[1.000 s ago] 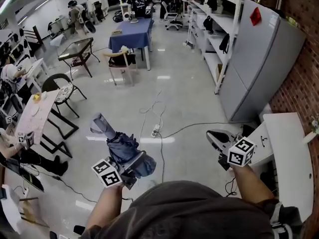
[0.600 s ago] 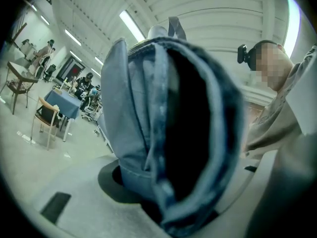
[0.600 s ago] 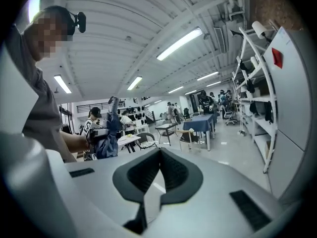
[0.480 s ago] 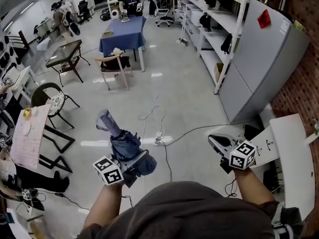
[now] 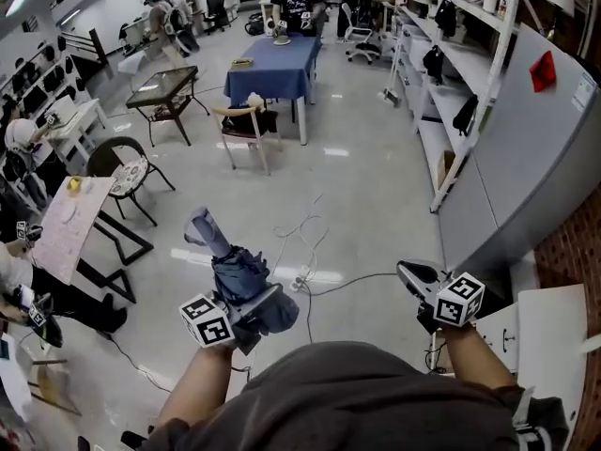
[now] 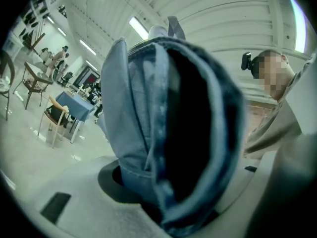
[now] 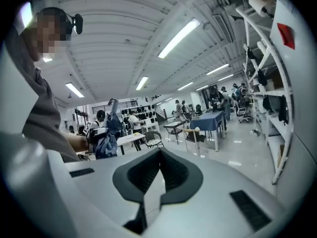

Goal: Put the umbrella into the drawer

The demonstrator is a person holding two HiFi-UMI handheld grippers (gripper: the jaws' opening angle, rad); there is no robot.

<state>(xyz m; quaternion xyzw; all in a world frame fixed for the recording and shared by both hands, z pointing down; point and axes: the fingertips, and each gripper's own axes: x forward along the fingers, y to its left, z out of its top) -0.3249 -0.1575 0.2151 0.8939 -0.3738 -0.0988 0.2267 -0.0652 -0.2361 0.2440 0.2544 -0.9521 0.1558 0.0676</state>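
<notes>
One folded blue umbrella firmly between the left tongs.

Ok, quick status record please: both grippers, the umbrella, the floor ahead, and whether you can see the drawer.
left gripper: shut on the umbrella
umbrella: blue, folded, bunched fabric in the gripper, its narrow end pointing away from the person
right gripper: shut, nothing in it, held out over the floor
floor ahead: loose cables and a power strip between the two grippers
drawer: not made out in any view
</notes>
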